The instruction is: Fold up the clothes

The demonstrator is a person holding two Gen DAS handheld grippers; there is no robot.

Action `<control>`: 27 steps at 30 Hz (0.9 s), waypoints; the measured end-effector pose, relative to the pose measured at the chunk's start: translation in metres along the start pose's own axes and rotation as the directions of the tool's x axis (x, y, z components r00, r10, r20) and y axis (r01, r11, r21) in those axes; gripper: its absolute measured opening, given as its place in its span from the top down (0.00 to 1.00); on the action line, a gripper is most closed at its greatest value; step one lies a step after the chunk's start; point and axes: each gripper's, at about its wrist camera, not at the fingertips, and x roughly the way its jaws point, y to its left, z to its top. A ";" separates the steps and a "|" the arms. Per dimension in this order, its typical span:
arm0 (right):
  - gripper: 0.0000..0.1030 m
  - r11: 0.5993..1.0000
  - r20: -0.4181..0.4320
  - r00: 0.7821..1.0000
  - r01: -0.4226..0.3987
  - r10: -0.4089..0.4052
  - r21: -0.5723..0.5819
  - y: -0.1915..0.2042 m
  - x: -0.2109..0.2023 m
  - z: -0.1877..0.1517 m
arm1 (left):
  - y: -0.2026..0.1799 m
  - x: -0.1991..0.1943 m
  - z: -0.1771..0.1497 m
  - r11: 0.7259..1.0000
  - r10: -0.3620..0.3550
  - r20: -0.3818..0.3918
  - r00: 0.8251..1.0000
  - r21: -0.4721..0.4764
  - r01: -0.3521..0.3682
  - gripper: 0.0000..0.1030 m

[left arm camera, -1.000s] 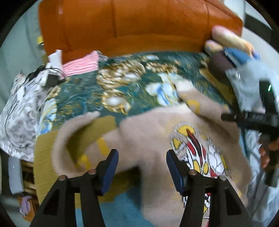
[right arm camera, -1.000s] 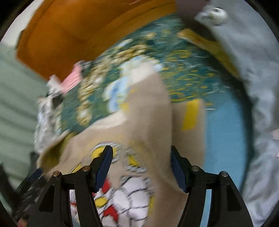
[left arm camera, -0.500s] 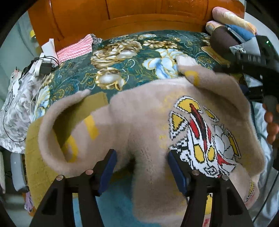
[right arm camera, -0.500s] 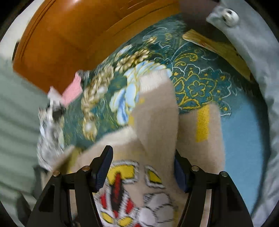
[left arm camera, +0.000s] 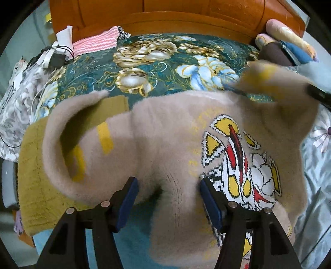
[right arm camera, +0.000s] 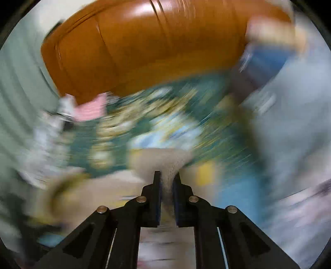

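A fuzzy beige sweater with a yellow, red and white knit motif lies spread on the bed. Its left sleeve curls in a loop at the left. My left gripper stands open over the sweater's near edge, fabric bunched between the two blue pads without being pinched. In the right wrist view, which is heavily blurred, my right gripper is shut on a fold of the beige sweater. The same lifted, blurred sleeve shows at the upper right of the left wrist view.
A green floral bedspread covers the bed, with an orange wooden headboard behind. A pink striped cloth and cables lie at the back left. A mustard blanket lies at the left, pale blue quilt at the right.
My right gripper went from open to shut on the sweater's sleeve and is moving fast, blurring its view. My left gripper moved closer over the sweater's near edge and stayed open.
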 end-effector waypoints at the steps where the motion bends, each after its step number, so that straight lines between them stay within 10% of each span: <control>1: 0.91 0.995 0.052 0.994 0.100 -0.099 -0.022 -0.005 -0.012 -0.005 | 0.002 0.000 0.000 1.000 -0.008 0.000 1.000 -0.012 0.008 0.36; 4: 0.91 0.977 0.015 0.979 0.202 -0.203 0.075 -0.034 -0.009 -0.022 | 0.008 -0.003 -0.002 0.999 -0.029 -0.007 1.000 -0.041 0.029 0.36; 10: 0.85 0.965 -0.127 0.987 0.122 -0.095 0.232 -0.070 0.018 -0.055 | 0.040 -0.016 -0.012 0.977 -0.128 -0.021 0.991 -0.176 0.123 0.36; 13: 0.57 0.961 -0.085 0.994 0.082 -0.062 0.263 -0.077 0.006 -0.055 | 0.066 -0.016 -0.021 0.928 -0.204 -0.062 0.977 -0.330 0.173 0.35; 17: 0.53 0.919 -0.063 0.996 -0.028 0.058 0.394 -0.089 -0.008 -0.062 | 0.099 -0.014 -0.032 0.834 -0.298 -0.091 0.950 -0.509 0.213 0.34; 22: 0.47 0.843 -0.164 0.946 -0.160 0.280 0.514 -0.082 0.023 -0.087 | 0.118 -0.003 -0.033 0.805 -0.265 -0.064 0.962 -0.564 0.184 0.34; 27: 0.47 0.832 -0.293 0.918 -0.068 0.269 0.551 -0.082 0.068 -0.105 | 0.124 -0.001 -0.022 0.783 -0.219 0.004 0.976 -0.596 0.178 0.34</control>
